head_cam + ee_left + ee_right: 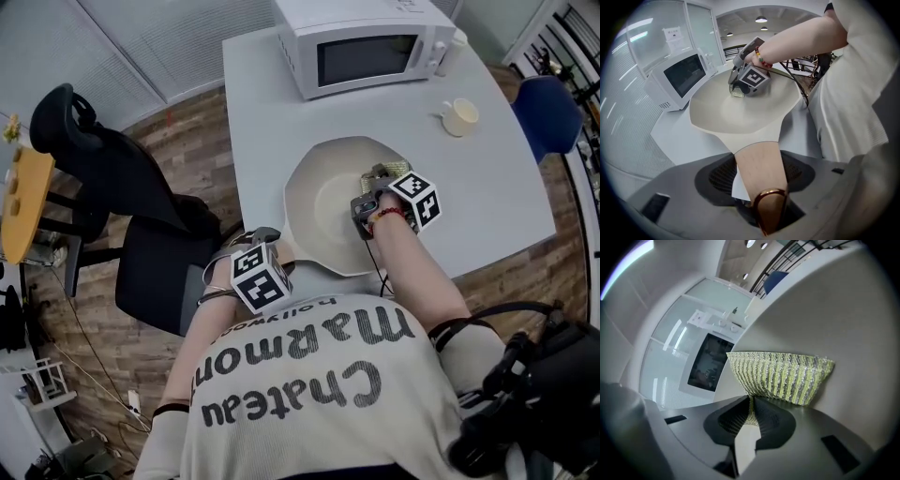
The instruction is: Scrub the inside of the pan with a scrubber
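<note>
A cream pan (323, 202) lies on the grey table (506, 206), its handle pointing back toward the person. My left gripper (263, 238) is shut on that beige handle (755, 149), which runs between the jaws and ends in a copper-coloured loop. My right gripper (367, 208) is shut on a yellow-and-silver striped scrubber (780, 376) and presses it against the pan's inner wall on the right side. From the left gripper view, the scrubber (737, 91) shows under the right gripper (740, 86), inside the pan (736, 115).
A white microwave (361, 47) stands at the back of the table, with a cream cup (460, 117) to its right. A black office chair (112, 178) is at the table's left and a blue chair (548, 112) at its right.
</note>
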Demonstrator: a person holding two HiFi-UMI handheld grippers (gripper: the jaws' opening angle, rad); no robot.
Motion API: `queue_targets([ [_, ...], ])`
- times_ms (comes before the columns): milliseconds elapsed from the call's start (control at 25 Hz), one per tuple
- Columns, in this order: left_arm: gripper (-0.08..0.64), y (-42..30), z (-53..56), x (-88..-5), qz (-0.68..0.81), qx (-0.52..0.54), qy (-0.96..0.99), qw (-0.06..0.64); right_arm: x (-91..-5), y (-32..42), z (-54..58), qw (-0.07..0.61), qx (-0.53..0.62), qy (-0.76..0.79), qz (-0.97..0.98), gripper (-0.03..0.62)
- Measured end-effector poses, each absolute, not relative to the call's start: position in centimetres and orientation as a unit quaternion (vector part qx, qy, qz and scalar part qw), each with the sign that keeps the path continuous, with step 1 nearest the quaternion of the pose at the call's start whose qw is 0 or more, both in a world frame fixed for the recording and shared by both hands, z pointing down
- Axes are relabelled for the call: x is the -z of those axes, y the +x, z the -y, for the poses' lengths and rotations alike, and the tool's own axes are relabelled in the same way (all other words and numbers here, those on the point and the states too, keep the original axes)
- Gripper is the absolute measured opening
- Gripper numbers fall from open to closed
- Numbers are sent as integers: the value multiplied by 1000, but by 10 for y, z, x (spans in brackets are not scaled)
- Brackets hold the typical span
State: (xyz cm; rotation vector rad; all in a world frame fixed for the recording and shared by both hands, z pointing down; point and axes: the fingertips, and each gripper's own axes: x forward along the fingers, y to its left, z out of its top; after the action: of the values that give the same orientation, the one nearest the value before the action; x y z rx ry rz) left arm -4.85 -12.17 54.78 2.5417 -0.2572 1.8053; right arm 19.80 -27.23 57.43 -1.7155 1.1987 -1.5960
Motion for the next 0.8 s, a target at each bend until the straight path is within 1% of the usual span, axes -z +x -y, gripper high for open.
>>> queue_targets([
  [160, 268, -49, 124, -547, 81, -576, 813, 13, -580, 203, 263, 304, 605, -626, -386, 44],
  [280, 268, -49, 125, -546, 77, -580, 811, 12, -584, 206, 260, 309, 601, -636, -373, 44],
  [600, 265, -46, 125, -548, 70, -574, 816, 22, -580, 191, 271, 208, 580, -638, -463, 44],
  [680, 265, -46, 123, -550, 66, -572, 817, 25, -570, 171, 273, 192, 590, -596, -509, 44],
  [800, 264, -47, 125, -548, 66, -570, 819, 26, -548, 120, 275, 155, 611, -495, -598, 44],
])
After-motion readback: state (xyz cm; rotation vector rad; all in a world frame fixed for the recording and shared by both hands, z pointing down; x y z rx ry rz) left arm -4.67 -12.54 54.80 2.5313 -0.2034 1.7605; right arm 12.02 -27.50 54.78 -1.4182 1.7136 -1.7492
